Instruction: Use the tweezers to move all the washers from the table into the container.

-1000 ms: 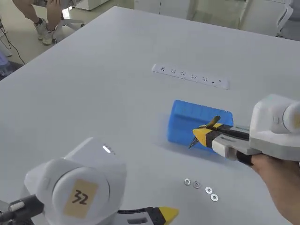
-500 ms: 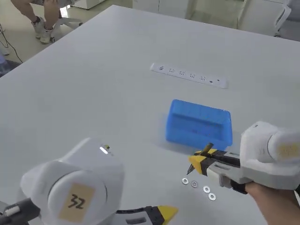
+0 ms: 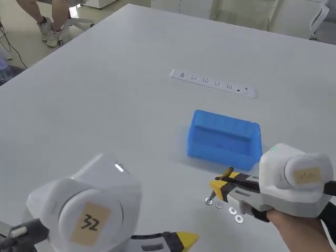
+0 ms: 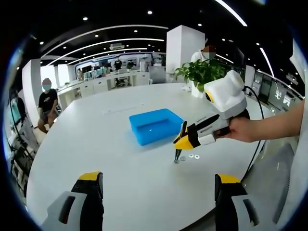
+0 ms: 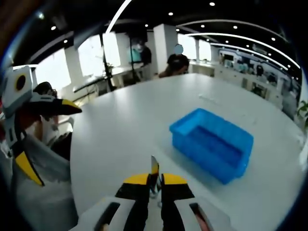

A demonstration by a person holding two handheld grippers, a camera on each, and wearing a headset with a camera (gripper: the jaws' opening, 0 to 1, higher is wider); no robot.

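Note:
A blue container (image 3: 226,137) stands open-topped on the white table. Just in front of it lie several small metal washers (image 3: 232,212) in a short row. My right gripper (image 3: 219,185) is shut on the tweezers (image 3: 212,196), which slant down until their tip meets the table at the leftmost washer (image 3: 209,202). In the right gripper view the jaws are pressed together on the tweezers (image 5: 154,166), with the container (image 5: 211,143) ahead on the right. My left gripper (image 4: 156,185) hovers low at the near side, jaws wide apart and bare, and looks at the container (image 4: 156,125) and washers (image 4: 191,156).
A white power strip (image 3: 212,84) lies beyond the container. The table's left edge (image 3: 58,50) runs diagonally, with a seated person's feet (image 3: 50,37) past it. People stand at desks and a plant (image 4: 199,72) behind the table in the left gripper view.
My right gripper has come down and toward me from over the container's front edge to the washers, putting the tweezers' tip at the leftmost one. The left gripper has stayed put.

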